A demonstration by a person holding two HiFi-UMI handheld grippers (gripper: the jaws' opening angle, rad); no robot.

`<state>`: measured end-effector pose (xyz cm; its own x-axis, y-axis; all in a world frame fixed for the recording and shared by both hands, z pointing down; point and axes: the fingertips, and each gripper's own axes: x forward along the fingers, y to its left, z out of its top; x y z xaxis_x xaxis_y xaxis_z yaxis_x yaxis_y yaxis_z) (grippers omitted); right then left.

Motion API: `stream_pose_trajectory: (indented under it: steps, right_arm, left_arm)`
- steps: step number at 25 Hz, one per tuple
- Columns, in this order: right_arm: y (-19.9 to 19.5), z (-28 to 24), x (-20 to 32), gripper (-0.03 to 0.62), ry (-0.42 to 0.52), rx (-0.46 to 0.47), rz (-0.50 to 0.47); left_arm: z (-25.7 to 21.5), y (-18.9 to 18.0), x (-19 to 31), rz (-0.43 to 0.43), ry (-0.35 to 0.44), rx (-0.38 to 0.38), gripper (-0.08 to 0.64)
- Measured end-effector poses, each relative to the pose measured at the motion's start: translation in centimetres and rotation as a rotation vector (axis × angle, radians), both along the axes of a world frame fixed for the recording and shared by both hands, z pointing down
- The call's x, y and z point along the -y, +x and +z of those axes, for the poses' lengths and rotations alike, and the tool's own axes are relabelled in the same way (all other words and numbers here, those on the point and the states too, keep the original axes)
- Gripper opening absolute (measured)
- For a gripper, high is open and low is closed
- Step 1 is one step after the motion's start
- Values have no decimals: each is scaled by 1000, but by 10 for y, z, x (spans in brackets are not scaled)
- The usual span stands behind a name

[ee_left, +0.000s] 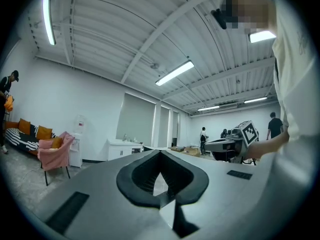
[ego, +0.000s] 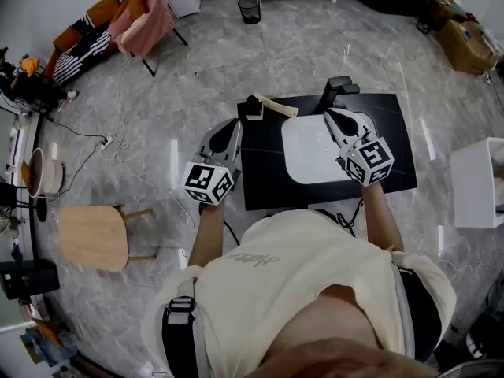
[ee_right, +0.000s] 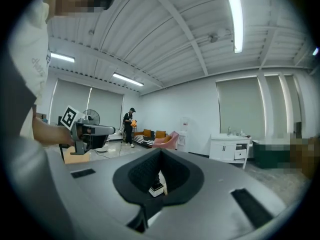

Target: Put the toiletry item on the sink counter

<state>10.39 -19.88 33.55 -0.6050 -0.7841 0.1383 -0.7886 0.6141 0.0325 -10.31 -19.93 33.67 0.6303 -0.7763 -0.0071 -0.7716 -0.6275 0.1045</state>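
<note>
A black counter [ego: 394,144] holds a white sink basin [ego: 311,152] with a dark faucet [ego: 339,89] behind it. A pale, flat toiletry item [ego: 276,105] lies at the counter's back left, next to a small dark object [ego: 253,109]. My left gripper [ego: 234,126] hovers at the counter's left edge, shut and empty, a short way in front of the item. My right gripper [ego: 331,118] hangs over the basin's right side, shut, holding nothing. Both gripper views look out level across the room, with the left gripper [ee_left: 160,178] and right gripper [ee_right: 159,176] showing their jaws together.
A wooden stool [ego: 94,236] stands on the floor to the left. A chair draped in pink cloth [ego: 146,14] and a bin [ego: 249,8] are at the back. A white cabinet [ego: 476,181] stands to the right. Cables trail over the floor [ego: 110,144].
</note>
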Motion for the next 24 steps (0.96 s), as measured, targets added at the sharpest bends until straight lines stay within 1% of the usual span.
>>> stream_pose_trajectory:
  steps: [3, 10, 15, 18, 24]
  right_arm:
    - [-6, 6, -1, -6, -26, 16, -9]
    - [-4, 18, 2, -6, -49, -17, -13]
    - [2, 22, 2, -6, -57, -23, 0]
    - [11, 22, 1, -6, -58, -24, 18]
    - [24, 28, 6, -6, -95, 98, 43]
  left_arm:
    - [7, -5, -1, -4, -19, 5, 2]
    - [20, -6, 2, -28, -33, -37, 2]
    - [36, -14, 8, -62, -65, -65, 2]
    - [39, -13, 9, -62, -72, -73, 2]
    - [34, -5, 15, -35, -43, -56, 2]
